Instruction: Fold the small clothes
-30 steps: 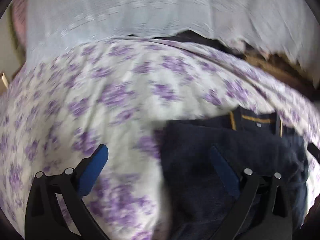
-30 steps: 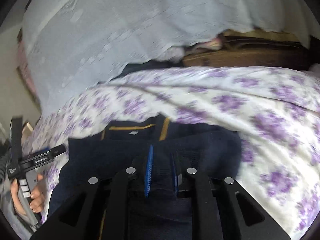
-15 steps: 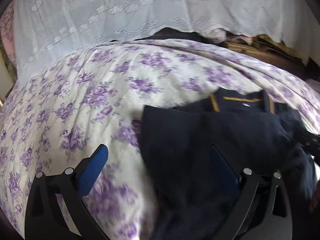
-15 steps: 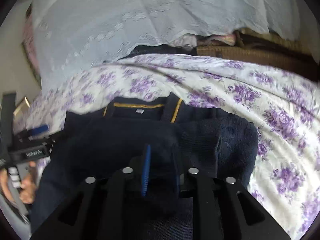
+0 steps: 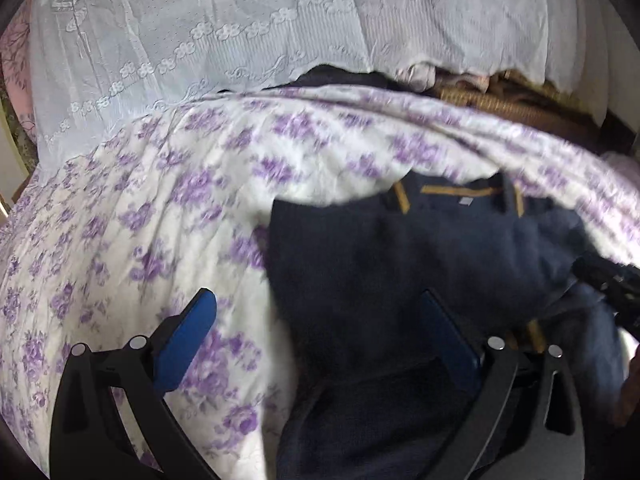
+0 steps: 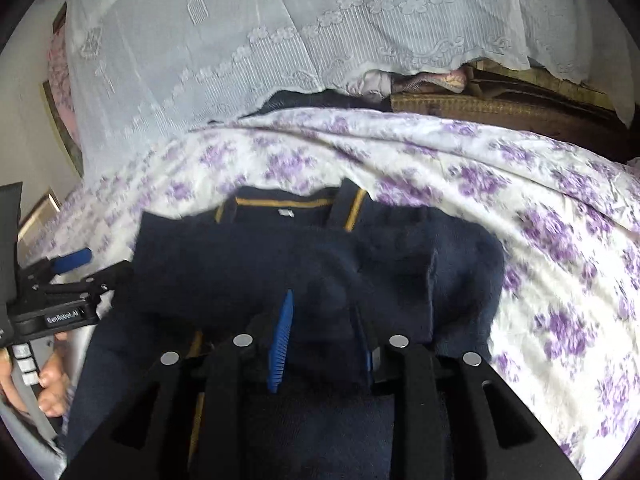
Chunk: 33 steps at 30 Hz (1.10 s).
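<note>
A navy garment (image 6: 304, 264) with mustard collar trim was seen lying on the bed, on a purple-flowered bedspread (image 5: 152, 208), already doubled over itself. The right gripper (image 6: 320, 340) was over its near edge with a fold of the navy cloth between the fingers; these had just been opening, and a gap was seen between the blue pads and the cloth, so the fold was judged released rather than clamped. The left gripper (image 5: 320, 332) was held with its fingers wide apart, one over the bedspread and one over the garment, nothing gripped.

It was judged that the freed fold could spring back or slide, since the knit looked thick and the layers were not pressed flat. If the right gripper were pulled away with cloth snagged on a pad, the stack could be dragged askew.

Only the right wrist view showed the rumpled sleeve bunched at the garment's right side, and the person's hand (image 6: 44, 380) on the left gripper's handle. Only the left wrist view showed the garment's left edge against the bedspread.
</note>
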Available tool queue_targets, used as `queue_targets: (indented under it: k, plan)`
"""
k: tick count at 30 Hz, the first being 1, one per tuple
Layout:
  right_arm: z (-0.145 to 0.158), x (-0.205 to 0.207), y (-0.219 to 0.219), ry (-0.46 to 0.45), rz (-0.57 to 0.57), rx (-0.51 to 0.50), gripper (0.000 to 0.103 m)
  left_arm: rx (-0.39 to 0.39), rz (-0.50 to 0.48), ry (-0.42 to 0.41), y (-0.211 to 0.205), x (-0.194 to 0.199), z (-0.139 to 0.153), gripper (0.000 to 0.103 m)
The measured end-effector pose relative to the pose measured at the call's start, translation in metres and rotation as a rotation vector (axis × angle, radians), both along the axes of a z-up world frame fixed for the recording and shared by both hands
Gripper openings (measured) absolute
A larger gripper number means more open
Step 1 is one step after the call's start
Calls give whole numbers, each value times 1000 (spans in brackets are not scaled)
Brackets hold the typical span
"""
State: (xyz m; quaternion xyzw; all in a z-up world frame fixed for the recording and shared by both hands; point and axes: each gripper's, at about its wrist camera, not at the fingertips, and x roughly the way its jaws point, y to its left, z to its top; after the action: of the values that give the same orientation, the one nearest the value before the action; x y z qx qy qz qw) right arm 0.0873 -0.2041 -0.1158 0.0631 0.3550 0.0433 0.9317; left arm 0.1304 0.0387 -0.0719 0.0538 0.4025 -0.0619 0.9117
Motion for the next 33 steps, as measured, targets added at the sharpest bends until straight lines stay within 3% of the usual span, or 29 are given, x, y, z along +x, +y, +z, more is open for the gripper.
queue_targets:
  k: [5, 7, 9, 13, 17, 19, 22, 24, 27, 30, 33]
  plan:
    - [2, 34, 10, 29, 12, 1, 37, -17, -37, 59, -27, 30, -4, 99]
    - [-8, 46, 15, 51, 19, -8, 46, 3, -45, 74, -39, 38, -17, 99]
    - [-31, 57, 18, 111, 28, -21, 52, 41, -56, 138, -48, 48, -46, 99]
    - [-33, 54, 21, 85, 44, -33, 57, 0, -60, 129, -41, 48, -47, 99]
    - [-12, 26, 7, -28, -32, -21, 57, -40, -61, 65, -32, 27, -33, 99]
    - [-2, 10, 6, -59, -13, -21, 59, -48, -84, 64, -30, 14, -29, 99]
    - [-26, 9, 9, 62, 2, -62, 67, 53, -107, 110, -40, 8, -48, 99]
    - [-27, 6, 5, 55, 4, -41, 67, 84, -95, 82, -42, 0, -44, 99]
    - [-17, -18, -6, 5, -77, -29, 67, 20, -66, 76, -29, -22, -35, 98]
    - [-16, -44, -15, 23, -67, 34, 68, -42, -75, 95, -17, -46, -29, 98]
    - [-24, -67, -22, 60, -74, 49, 72, -44, -74, 129, -9, -65, -33, 98]
